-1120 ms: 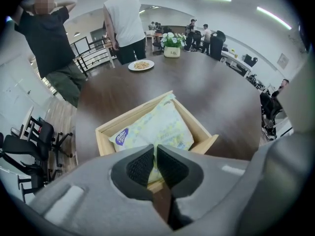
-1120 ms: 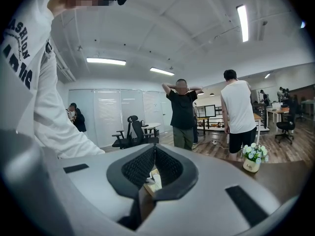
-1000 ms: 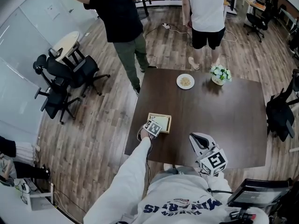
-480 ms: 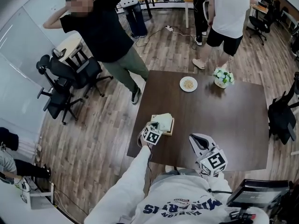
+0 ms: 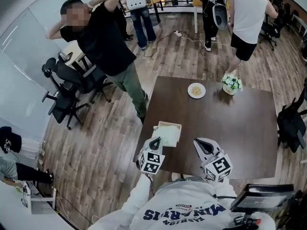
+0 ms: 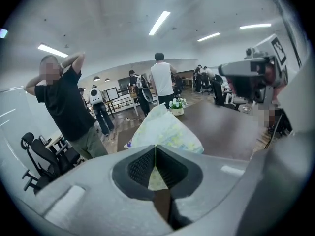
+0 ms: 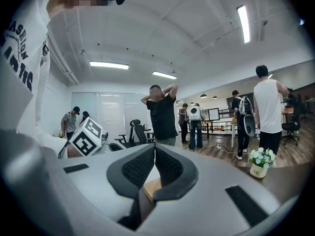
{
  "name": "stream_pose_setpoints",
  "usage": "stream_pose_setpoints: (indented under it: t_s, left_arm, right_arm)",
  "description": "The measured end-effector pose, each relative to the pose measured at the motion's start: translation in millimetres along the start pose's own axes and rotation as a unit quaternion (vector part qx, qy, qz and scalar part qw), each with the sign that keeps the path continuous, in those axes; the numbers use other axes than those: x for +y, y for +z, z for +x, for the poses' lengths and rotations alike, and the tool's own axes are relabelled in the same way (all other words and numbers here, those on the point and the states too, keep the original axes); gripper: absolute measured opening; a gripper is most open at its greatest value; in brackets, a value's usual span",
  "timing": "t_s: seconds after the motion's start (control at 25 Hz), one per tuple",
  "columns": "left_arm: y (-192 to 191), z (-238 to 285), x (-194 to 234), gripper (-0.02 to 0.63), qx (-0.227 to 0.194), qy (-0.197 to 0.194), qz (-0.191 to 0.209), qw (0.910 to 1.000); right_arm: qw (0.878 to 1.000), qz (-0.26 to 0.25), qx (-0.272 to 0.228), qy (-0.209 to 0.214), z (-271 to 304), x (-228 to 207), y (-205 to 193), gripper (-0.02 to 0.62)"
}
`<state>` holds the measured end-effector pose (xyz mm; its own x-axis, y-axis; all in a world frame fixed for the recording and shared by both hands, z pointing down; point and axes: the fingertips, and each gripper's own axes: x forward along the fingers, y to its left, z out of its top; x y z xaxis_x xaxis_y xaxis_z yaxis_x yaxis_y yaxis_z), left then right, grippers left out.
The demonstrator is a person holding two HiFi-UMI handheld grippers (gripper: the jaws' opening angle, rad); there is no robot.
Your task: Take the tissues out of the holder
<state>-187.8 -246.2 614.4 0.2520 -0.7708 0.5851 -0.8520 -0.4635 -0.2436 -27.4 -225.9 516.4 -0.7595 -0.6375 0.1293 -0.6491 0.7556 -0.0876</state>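
My left gripper (image 5: 154,143) had pulled back toward the frame's lower left. Its fingers pinched a tissue (image 5: 168,136), drawing it from the holder (image 5: 171,124). Right gripper (image 5: 203,146) closed, empty.

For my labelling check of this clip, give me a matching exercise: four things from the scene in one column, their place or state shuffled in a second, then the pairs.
1 tissue
2 holder
3 plate
4 right gripper

A shut, empty
B pinched in the left gripper
C far side of the table, beside the flowers
D near the table's left edge

Pairs: 1-B, 2-D, 3-C, 4-A
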Motion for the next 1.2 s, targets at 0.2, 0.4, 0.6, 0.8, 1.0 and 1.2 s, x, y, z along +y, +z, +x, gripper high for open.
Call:
stream_pose_setpoints:
  t_s: [0.2, 0.4, 0.6, 0.8, 1.0, 1.2]
  left_arm:
    - [-9.3, -17.3, -7.6, 0.011, 0.001, 0.009, -0.01, 0.9999]
    - [-13.3, -11.3, -7.1, 0.009, 0.004, 0.005, -0.017, 0.9998]
    - [-3.7, 7.9, -14.5, 0.009, -0.002, -0.009, -0.011, 0.9999]
    - [3.6, 34.0, -36.8, 0.009, -0.009, -0.043, -0.003, 0.999]
    - [10.9, 73.8, -70.5, 0.009, -0.012, -0.064, 0.015, 0.9977]
    - [6.3, 96.9, -98.0, 0.009, -0.003, -0.05, 0.044, 0.9978]
  right_arm:
    - [1.0, 0.0, -0.003, 0.006, 1.0, 0.6, -3.7, 0.009]
    - [1.0, -0.003, -0.002, 0.006, 0.5, 1.2, -3.1, 0.009]
    - [1.0, -0.005, -0.002, -0.001, 0.1, -4.6, -3.2, 0.009]
    - [1.0, -0.004, 0.0, -0.029, -9.8, -2.7, -2.3, 0.009]
    - [0.998, 0.001, 0.0, -0.07, -30.8, -15.1, -5.6, 0.009]
    - [0.994, 0.003, 0.005, -0.108, -62.8, -14.2, -8.6, 0.009]
